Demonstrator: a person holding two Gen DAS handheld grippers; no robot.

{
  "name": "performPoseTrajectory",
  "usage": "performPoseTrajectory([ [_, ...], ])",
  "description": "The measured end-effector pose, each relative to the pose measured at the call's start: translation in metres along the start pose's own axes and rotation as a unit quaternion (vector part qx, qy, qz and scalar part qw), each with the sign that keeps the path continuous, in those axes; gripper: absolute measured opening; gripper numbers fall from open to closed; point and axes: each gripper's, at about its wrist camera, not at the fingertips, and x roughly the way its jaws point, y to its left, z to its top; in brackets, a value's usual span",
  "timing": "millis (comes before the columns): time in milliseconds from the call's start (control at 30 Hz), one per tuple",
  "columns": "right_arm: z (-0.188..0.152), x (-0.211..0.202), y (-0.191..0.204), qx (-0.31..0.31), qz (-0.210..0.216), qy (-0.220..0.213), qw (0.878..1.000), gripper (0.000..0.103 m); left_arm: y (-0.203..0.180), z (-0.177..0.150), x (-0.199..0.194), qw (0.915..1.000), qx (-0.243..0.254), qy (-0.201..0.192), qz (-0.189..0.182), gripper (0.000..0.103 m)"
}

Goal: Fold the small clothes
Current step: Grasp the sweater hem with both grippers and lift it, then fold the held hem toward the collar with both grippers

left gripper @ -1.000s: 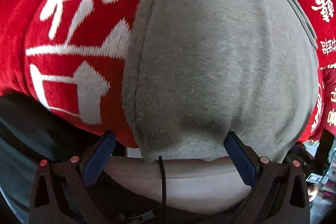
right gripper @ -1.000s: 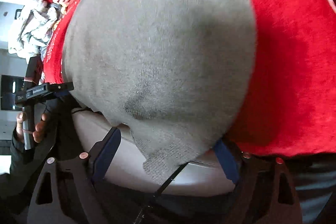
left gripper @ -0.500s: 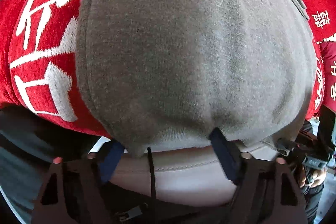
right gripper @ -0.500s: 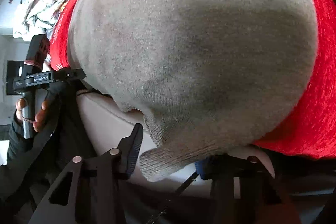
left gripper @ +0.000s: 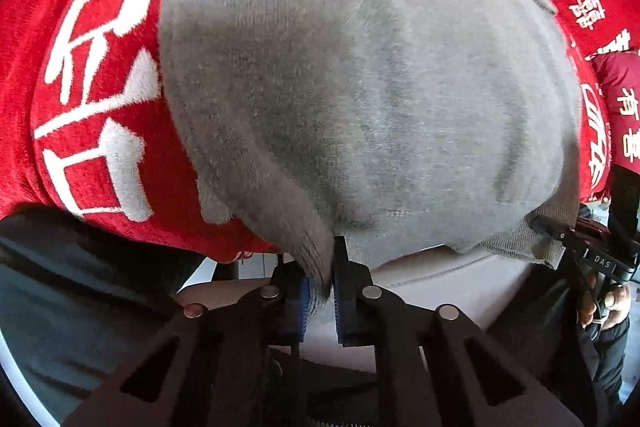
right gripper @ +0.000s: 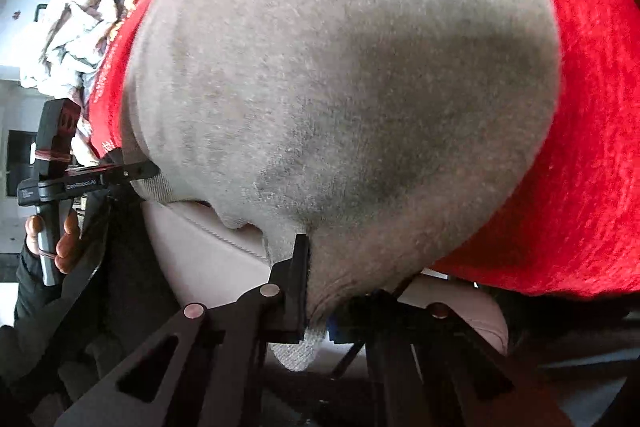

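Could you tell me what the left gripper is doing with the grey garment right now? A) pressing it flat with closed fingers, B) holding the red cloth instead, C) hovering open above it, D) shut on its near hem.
D: the left gripper has its jaws closed on the ribbed near hem of the grey garment, which lies on the red cloth.

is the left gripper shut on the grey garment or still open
Shut. In the left wrist view the left gripper has its jaws pinched together on the ribbed hem of the grey garment.
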Motion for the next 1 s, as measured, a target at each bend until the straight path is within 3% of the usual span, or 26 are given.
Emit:
performPoseTrajectory([
  [133,-0.002,-0.024,0.011,-0.043,0.011,-0.057,0.997,0.007,0.001,-0.011,-0.016,0.9997,0.008,-0.021,-0.004,0.011],
  [267,-0.005,-0.047,0.013,-0.071,-0.004,-0.11,0.991,0.007,-0.003,-0.018,-0.048,0.9962,0.021,-0.083,-0.017,0.011],
  [400,-0.006,-0.073,0.021,-0.09,-0.039,-0.199,0.975,0.007,-0.001,-0.027,-0.077,0.9881,0.027,-0.148,-0.03,0.011],
  [533,-0.003,-0.097,0.019,-0.096,-0.027,-0.264,0.959,0.007,0.016,-0.008,-0.082,0.9805,0.036,-0.191,-0.027,0.011],
  [800,0.029,-0.104,0.03,-0.131,-0.097,-0.244,0.956,0.007,-0.001,0.046,-0.071,0.9743,0.024,-0.223,-0.024,0.011],
  [900,0.047,-0.096,0.024,-0.109,-0.086,-0.231,0.963,0.008,0.002,0.062,-0.052,0.9769,0.004,-0.211,-0.035,0.011],
  [1000,0.064,-0.082,-0.001,-0.046,-0.063,-0.203,0.976,0.008,0.017,0.073,-0.04,0.9772,-0.028,-0.2,-0.067,0.011],
])
